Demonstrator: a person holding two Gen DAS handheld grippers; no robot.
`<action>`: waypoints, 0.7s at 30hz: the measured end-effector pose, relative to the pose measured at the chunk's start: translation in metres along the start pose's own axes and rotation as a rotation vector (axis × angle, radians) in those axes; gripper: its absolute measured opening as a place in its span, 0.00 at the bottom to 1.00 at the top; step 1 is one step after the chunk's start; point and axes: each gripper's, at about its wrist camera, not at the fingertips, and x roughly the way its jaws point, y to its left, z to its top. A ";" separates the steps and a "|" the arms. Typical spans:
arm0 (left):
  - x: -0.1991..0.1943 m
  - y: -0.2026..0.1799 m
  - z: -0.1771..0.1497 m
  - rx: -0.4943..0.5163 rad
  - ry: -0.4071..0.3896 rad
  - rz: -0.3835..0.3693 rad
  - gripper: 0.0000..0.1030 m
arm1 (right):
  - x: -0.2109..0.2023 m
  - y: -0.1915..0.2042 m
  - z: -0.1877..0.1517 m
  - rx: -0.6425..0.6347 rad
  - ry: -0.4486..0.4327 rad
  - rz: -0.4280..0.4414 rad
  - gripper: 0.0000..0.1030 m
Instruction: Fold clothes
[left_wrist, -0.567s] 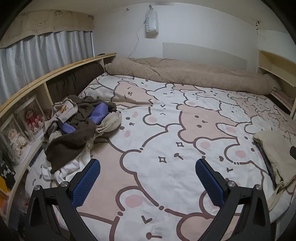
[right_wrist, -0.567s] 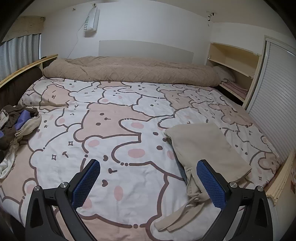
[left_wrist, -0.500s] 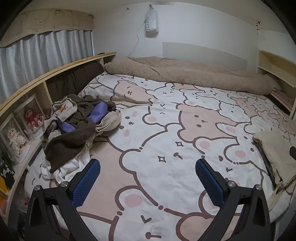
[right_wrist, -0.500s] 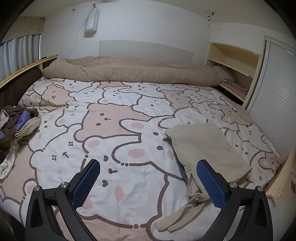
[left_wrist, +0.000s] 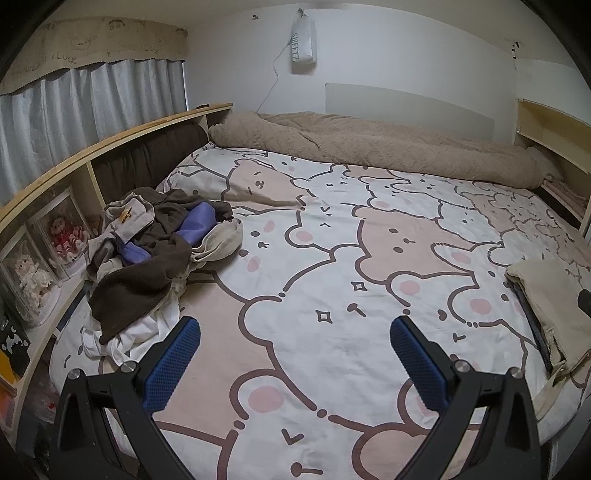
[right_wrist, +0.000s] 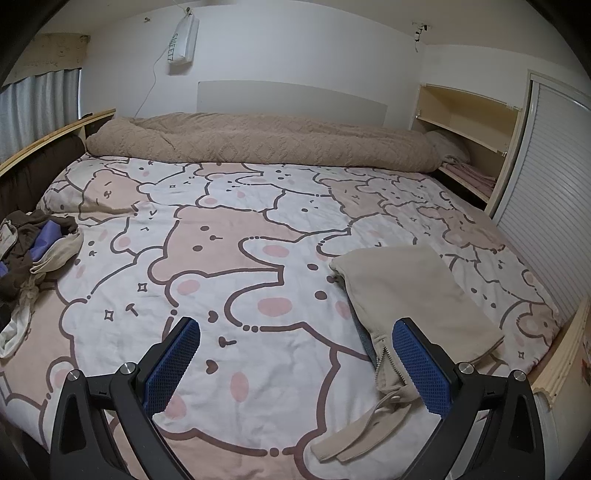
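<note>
Both claws are spread wide and hold nothing: the left claw (left_wrist: 295, 354) hangs over the bare middle of the bed (left_wrist: 332, 258), and the right claw (right_wrist: 295, 354) hangs over the near edge of the bed, with its right finger in front of the zipper end of a beige garment (right_wrist: 417, 295). This beige garment lies flat and already folded on the right side of the bed, so I judge that one piece is done and the step in hand is to fetch the next one. The clothes that wait are in a loose pile (left_wrist: 155, 251) on the left side of the bed, beside the wooden shelf (left_wrist: 74, 173); I can see a dark brown piece, a purple piece, a cream piece and something white at the bottom. The next move, I think, calls for the left claw to go left and forward to the pile, pinch one edge of the top piece, and pull it out to the free middle of the bed without dragging the others. The pile is tangled, so it is hard to say how many garments are in it or where one ends. Under the beige garment a dark layer shows at the edge, but what it is I cannot tell. A strap or sleeve (right_wrist: 354, 435) runs toward the bed edge, partly covered by the right claw.
</note>
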 end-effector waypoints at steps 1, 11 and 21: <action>0.000 0.000 0.000 0.001 0.000 0.000 1.00 | 0.000 0.000 0.000 0.000 0.000 0.000 1.00; 0.001 -0.001 0.001 0.007 0.004 -0.002 1.00 | 0.003 -0.001 0.001 0.003 0.007 0.001 1.00; 0.001 -0.002 0.001 0.009 0.002 -0.002 1.00 | 0.003 0.002 -0.002 -0.005 0.012 0.002 1.00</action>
